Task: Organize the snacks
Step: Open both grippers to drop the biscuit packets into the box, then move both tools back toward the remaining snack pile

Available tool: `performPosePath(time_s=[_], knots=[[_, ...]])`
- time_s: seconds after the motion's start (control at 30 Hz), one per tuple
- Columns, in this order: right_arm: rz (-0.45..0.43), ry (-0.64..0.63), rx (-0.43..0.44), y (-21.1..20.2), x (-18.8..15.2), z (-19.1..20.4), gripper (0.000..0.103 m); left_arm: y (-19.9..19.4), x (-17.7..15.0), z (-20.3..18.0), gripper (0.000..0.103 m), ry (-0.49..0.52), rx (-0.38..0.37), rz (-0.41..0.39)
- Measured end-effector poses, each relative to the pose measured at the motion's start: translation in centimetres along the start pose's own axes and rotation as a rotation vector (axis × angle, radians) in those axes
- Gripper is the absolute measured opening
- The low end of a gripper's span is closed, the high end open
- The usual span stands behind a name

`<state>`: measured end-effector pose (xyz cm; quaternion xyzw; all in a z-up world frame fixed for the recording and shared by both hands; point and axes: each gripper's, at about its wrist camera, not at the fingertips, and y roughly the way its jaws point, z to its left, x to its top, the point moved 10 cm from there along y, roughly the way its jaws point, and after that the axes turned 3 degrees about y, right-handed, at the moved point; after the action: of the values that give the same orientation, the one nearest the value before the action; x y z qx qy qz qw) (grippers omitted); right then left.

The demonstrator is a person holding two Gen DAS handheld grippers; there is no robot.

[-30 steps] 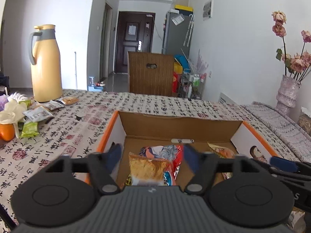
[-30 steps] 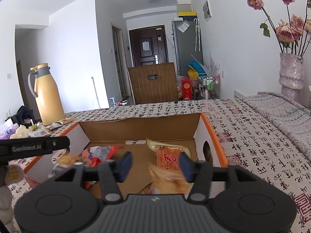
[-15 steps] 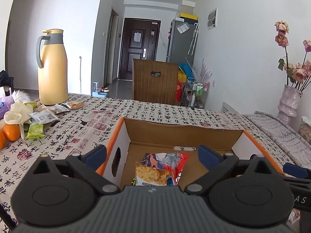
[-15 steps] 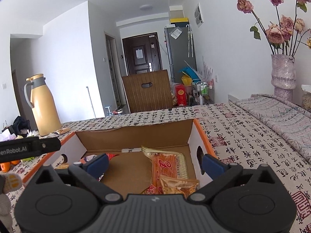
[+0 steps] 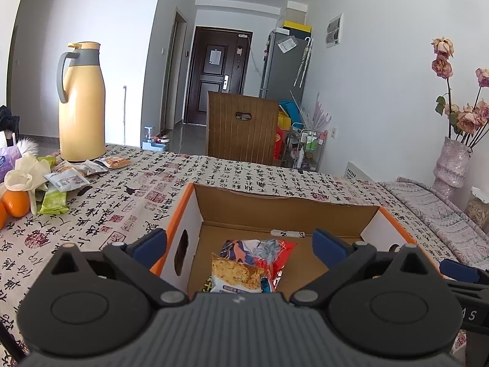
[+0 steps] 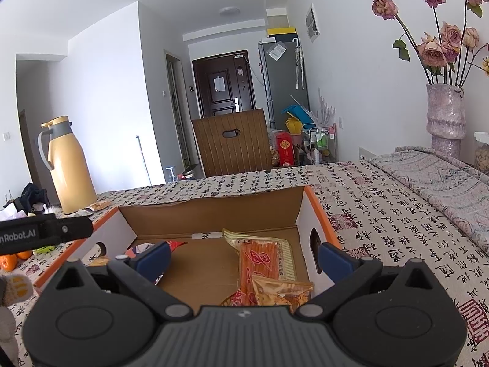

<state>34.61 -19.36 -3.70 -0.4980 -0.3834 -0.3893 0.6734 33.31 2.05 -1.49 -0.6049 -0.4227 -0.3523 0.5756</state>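
Note:
An open cardboard box [image 5: 284, 208] with orange edges sits on the table; it also shows in the right wrist view [image 6: 214, 214]. Inside lie a crisp-coloured snack packet [image 5: 237, 276] on a red and blue packet [image 5: 259, 249], and on the right side an orange stick-snack packet [image 6: 259, 257] and a small orange packet [image 6: 281, 293]. My left gripper [image 5: 240, 244] is open and empty above the box's near left part. My right gripper [image 6: 244, 258] is open and empty above the near right part. More loose snack packets [image 5: 70, 177] lie at the table's far left.
A yellow thermos jug [image 5: 81, 104] stands at the far left, with oranges [image 5: 16, 203] and a tissue near it. A vase of dried roses [image 5: 450, 159] stands at the right on a folded cloth. A wooden chair back [image 5: 241, 128] is behind the table.
Both grippers opened and let go of their packets, which now lie in the box. Both grippers have lifted and drawn back from the box.

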Motion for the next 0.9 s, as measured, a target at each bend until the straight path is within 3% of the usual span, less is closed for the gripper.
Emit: performPosePath(time_s=[0.37,0.63,0.9], knots=[[-0.034,-0.013,-0.011,-1.1,1.1,0.4,0.103,-0.4,0.6,-0.4,0.103,0.008,0.015,0.011],[-0.06,-0.038,-0.015,-4.9,1.7,0.7,0.103,-4.0,1.2,-0.9,0.103,0.044,0.01,-0.02],[-0.027,-0.06,-0.016,-8.4,-0.4,0.8,0.103,-7.5,-1.1,-0.6,0.103,0.071,-0.002,-0.006]])
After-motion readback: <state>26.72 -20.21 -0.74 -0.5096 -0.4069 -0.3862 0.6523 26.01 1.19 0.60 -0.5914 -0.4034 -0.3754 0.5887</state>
